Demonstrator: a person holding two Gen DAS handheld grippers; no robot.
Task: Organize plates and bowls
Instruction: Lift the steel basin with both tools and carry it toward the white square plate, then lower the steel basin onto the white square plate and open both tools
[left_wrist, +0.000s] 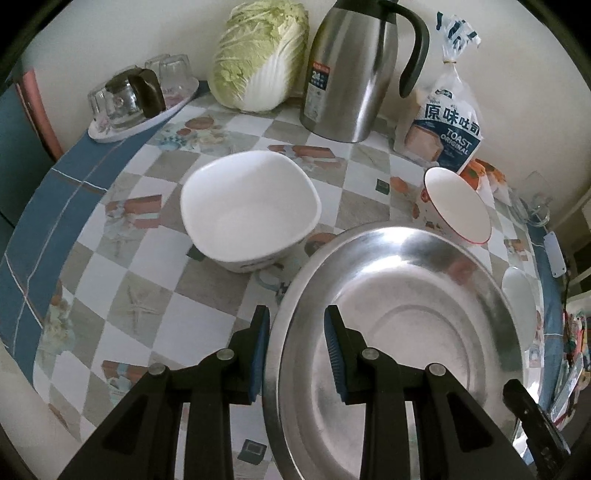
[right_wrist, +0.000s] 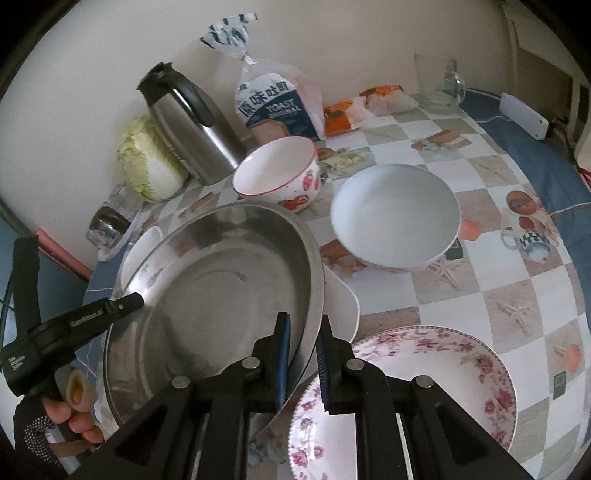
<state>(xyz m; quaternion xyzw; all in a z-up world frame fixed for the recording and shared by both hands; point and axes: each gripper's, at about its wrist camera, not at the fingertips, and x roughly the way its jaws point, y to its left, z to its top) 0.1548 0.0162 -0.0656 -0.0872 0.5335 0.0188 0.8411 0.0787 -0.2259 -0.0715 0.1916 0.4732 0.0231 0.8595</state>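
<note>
Both tongs have hold of one wide steel plate (left_wrist: 406, 332), each on an opposite edge. In the left wrist view the left tongs (left_wrist: 297, 315) straddle the plate's near rim, one blue pad outside it and one inside, with a visible gap between the pads, so they are only partly closed; whether the pads truly press the metal I cannot tell for sure, though the rim runs right between them. In the right wrist view the right tongs (right_wrist: 303, 325) are pinched almost fully closed on the plate's right rim, and the plate (right_wrist: 218, 291) sits tilted, above a flat white plate (right_wrist: 341, 299) whose corner shows just beyond it. A gloved hand (right_wrist: 62, 417) grips the handle of the left tool at the lower left of that view. On the checked surface (left_wrist: 155, 280) a squarish white bowl (left_wrist: 251, 206) stands just beyond the steel plate, apart from it. A small bowl with red fruit prints and a red rim (right_wrist: 277, 171) stands right behind the steel plate, and a round white bowl (right_wrist: 395, 216) lies to its right. A flowered plate (right_wrist: 424, 387) rests under the right tongs, near the camera. Along the wall stand a steel jug (left_wrist: 351, 70), a cabbage (left_wrist: 258, 55), a bag of toast bread (left_wrist: 443, 122) and a tray of glasses (left_wrist: 140, 99)
</note>
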